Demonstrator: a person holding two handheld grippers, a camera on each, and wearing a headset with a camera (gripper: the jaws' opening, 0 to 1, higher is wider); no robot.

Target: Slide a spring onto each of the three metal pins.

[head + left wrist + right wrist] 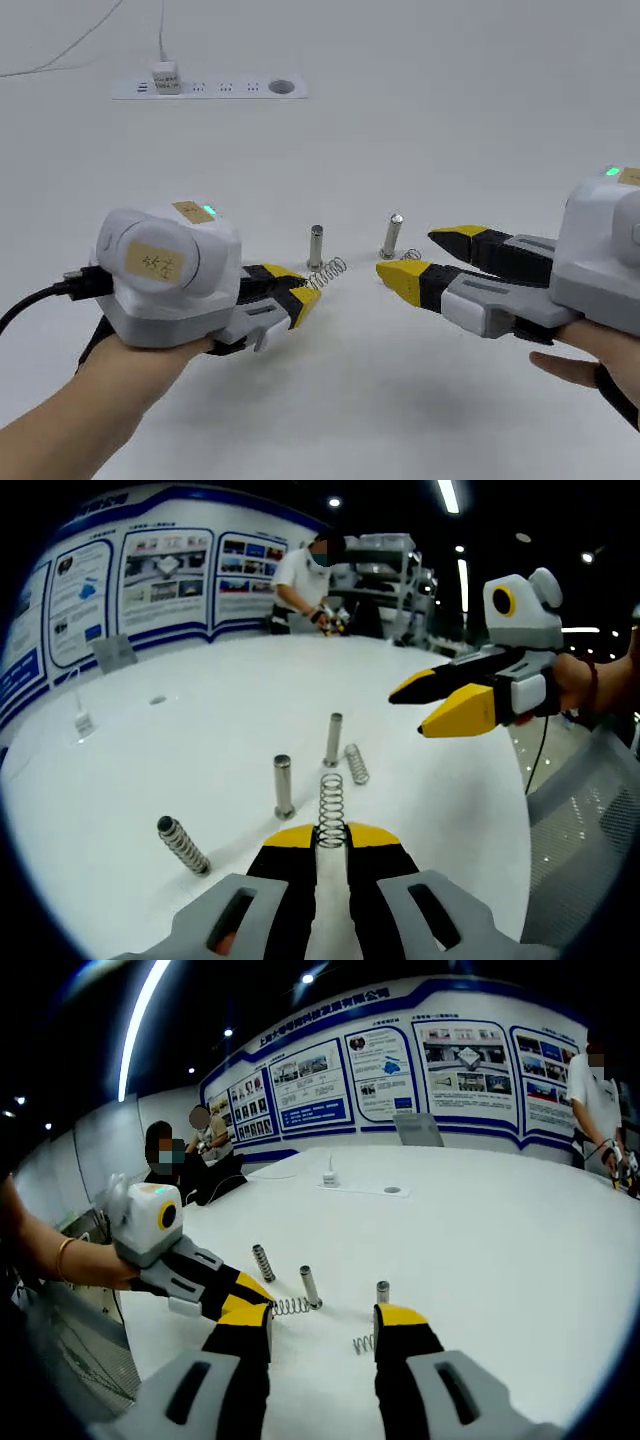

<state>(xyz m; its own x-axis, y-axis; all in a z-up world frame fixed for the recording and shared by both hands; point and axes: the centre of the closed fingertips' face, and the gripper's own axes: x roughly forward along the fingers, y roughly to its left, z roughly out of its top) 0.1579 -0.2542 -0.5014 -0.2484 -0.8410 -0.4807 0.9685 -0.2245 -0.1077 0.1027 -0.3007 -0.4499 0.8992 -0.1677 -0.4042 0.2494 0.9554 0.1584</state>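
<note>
Spring (pixel 331 800) held by its base in the left gripper's (pixel 332 835) closed jaws sticks out forward, so its open end can meet the near pin (pixel 284 785) just ahead. The sleeved pin (pixel 183 844) already wears a coil. The far pin (pixel 333 738) stands bare with a loose spring (pixel 356 763) on the counter (pixel 200 730) beside it. That is likely why the right gripper (pixel 412 252) hovers there, jaws apart and empty.

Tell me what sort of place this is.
Probably an indoor lab or showroom hall. It has a large white workbench with a power strip on it, blue-bordered display posters along the wall, ceiling strip lights, and another person standing at the bench's far edge.
</note>
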